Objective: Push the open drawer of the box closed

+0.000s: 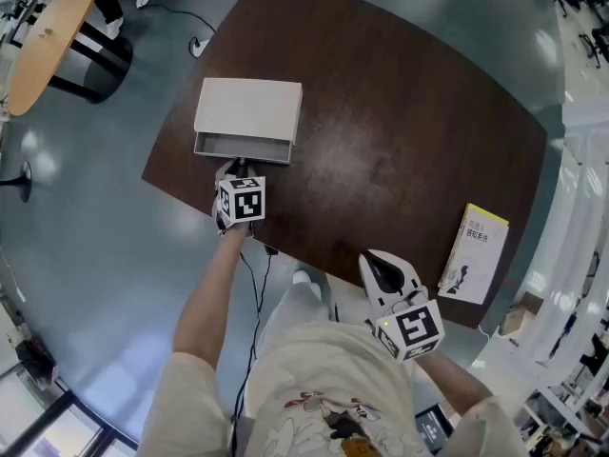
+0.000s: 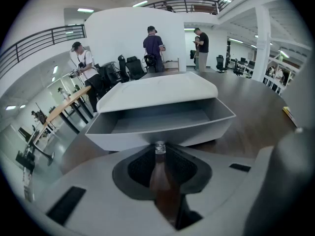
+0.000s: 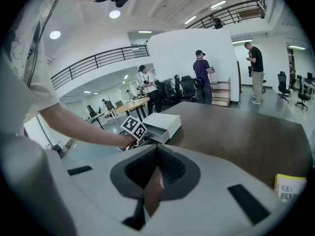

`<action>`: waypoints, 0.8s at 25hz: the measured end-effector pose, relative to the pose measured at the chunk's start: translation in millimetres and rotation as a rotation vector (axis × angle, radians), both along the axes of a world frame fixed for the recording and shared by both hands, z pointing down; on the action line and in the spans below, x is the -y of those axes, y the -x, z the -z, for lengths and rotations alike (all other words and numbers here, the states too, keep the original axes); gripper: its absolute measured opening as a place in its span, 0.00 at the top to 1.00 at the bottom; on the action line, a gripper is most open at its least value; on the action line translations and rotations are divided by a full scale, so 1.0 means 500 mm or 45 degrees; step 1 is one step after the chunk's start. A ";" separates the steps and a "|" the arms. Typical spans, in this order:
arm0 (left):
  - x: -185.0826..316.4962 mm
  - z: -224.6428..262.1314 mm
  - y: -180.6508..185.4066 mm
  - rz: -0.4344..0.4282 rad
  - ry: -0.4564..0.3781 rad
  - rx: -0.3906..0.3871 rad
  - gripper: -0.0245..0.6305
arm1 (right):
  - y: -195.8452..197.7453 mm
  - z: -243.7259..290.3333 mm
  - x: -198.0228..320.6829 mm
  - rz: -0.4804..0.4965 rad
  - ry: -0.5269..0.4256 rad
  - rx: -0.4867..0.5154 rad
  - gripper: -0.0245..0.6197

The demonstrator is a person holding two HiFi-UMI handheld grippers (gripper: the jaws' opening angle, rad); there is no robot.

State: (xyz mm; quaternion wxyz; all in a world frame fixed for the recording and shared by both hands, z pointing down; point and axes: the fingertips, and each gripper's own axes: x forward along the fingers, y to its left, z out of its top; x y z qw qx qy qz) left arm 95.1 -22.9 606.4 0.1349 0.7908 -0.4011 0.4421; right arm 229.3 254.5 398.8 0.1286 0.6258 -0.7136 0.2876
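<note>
The left gripper (image 2: 160,149) is clenched on nothing, its tips right at the front wall of the open drawer (image 2: 160,127); whether they touch is unclear. The right gripper (image 3: 156,154), also clenched and empty, hangs over the near edge of the dark table (image 1: 400,141), well apart. The white box (image 1: 249,106) lies near the table's left corner, long side crosswise, with the drawer sticking out toward the person. In the head view the marker cube (image 1: 242,200) covers the left jaws. A yellow book (image 1: 479,252) lies at the right edge.

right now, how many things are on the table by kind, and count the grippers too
box: 1
book: 1
grippers: 2, the left gripper and the right gripper
total: 4
</note>
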 end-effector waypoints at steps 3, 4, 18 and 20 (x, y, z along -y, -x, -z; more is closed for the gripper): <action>-0.123 0.043 0.057 0.077 0.047 -0.096 0.82 | 0.029 0.027 -0.036 -0.005 -0.035 -0.001 0.95; -0.166 0.070 0.070 0.089 0.050 -0.143 0.80 | 0.045 0.037 -0.045 -0.008 -0.050 -0.002 0.95; -0.659 0.502 0.149 0.021 -0.047 -0.603 0.96 | 0.231 0.106 -0.156 -0.049 -0.134 0.090 0.95; -0.669 0.519 0.152 0.022 -0.061 -0.608 0.96 | 0.235 0.114 -0.162 -0.034 -0.133 0.077 0.95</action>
